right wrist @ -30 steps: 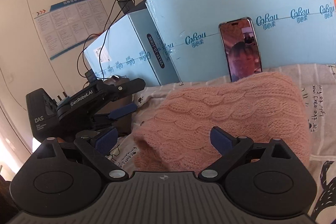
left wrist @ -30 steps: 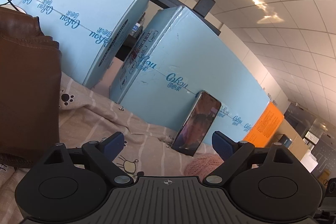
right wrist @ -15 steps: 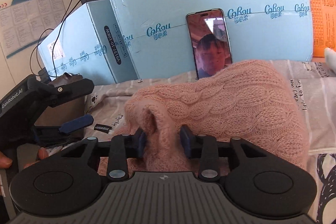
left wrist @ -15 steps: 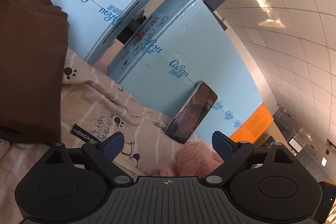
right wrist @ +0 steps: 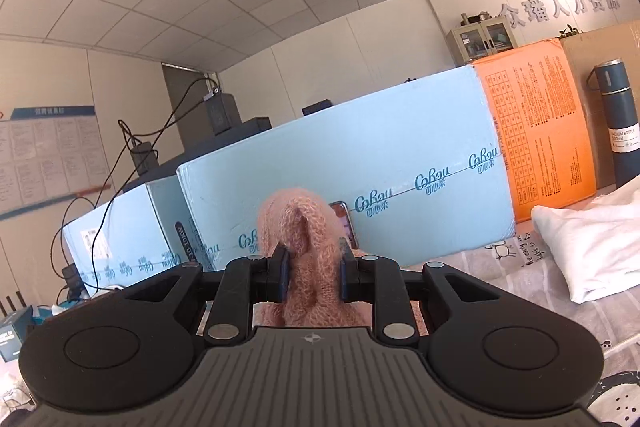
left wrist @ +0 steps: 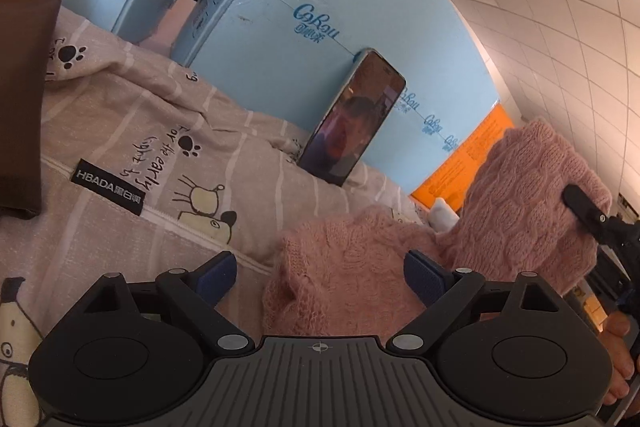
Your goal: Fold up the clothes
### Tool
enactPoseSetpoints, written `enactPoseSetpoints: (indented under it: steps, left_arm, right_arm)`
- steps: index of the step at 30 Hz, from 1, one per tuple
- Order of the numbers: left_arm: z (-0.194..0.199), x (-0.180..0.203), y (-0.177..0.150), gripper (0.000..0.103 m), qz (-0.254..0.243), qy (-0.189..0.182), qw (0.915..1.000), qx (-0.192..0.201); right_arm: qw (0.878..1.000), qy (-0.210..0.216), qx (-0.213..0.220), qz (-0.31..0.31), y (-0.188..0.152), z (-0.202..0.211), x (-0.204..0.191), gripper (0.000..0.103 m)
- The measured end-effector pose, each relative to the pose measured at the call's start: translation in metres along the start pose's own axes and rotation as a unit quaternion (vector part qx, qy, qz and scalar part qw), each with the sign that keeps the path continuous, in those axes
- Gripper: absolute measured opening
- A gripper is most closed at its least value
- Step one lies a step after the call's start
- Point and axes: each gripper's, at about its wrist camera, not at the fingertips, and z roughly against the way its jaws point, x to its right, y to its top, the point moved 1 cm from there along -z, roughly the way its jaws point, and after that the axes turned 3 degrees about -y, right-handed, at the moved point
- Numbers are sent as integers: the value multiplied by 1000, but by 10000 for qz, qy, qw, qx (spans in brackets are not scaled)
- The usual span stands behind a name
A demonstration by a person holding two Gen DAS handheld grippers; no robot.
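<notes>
Two grippers: the right gripper [right wrist: 312, 277] is closing, its pads pinching a bunched fold of fuzzy pink cable-knit sweater [left wrist: 348, 283] lifted off the printed sheet [left wrist: 120, 115]; the left gripper [left wrist: 320, 275] gapes wide, holding nothing.

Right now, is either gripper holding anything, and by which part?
The right gripper is closing on a bunched fold of the pink sweater, lifted off the bed. The left gripper is open, holding nothing.
</notes>
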Motion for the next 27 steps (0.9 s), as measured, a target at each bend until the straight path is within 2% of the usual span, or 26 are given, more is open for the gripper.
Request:
enactPoseSetpoints:
  steps: [3,6,7,8,9,10,12,14,17,19,22,23,24,25,26,27]
  left_arm:
    - [-14,7,-4,93,-89,-342,9986,-384]
    - [-23,17,-9,88,-268,-479,9971,-536]
    - [-25,18,-10,68,-302,-478,9968,-558]
    - [-28,19,-12,53,-364,-451,9964,-616]
    - [-30,19,-14,30,-411,-374,9963,-657]
    - [-28,20,-13,21,-457,-326,9968,-575]
    - [-20,21,-11,18,-555,-265,9976,-326]
    - [-2,23,-3,17,-751,-211,9969,106]
    - [25,15,11,17,-814,55,9944,675]
    - [36,10,16,17,-885,402,9920,803]
    - [39,0,17,18,-708,645,9928,714]
    - [39,-3,18,18,-639,717,9930,680]
    - [38,-5,18,18,-626,769,9930,648]
    - [37,-5,17,18,-628,803,9929,615]
    - [35,-6,17,18,-620,822,9929,600]
    - [34,-6,17,19,-609,837,9929,592]
  right_arm:
    - [9997,-185,167,-58,14,1,16,20]
    - [9989,-391,263,-36,27,-1,32,20]
    - [9986,-444,277,-15,31,-4,36,20]
    - [9985,-470,267,23,33,-8,38,20]
    - [9985,-482,263,33,35,-12,40,20]
    - [9985,-479,260,9,36,-16,41,20]
    - [9986,-414,306,-134,38,-20,46,20]
    - [9980,-344,434,-298,41,-20,53,20]
    - [9963,-484,548,-452,45,-17,67,16]
    - [9955,-678,432,-499,42,-14,78,10]
    - [9940,-1016,-56,-401,27,-12,96,11]
    - [9935,-1055,-235,-352,21,-12,101,13]
    - [9931,-1055,-417,-298,15,-12,104,24]
    - [9931,-983,-597,-209,9,-14,104,39]
    - [9934,-868,-747,-115,3,-16,100,65]
    - [9930,-738,-922,6,-2,-19,96,72]
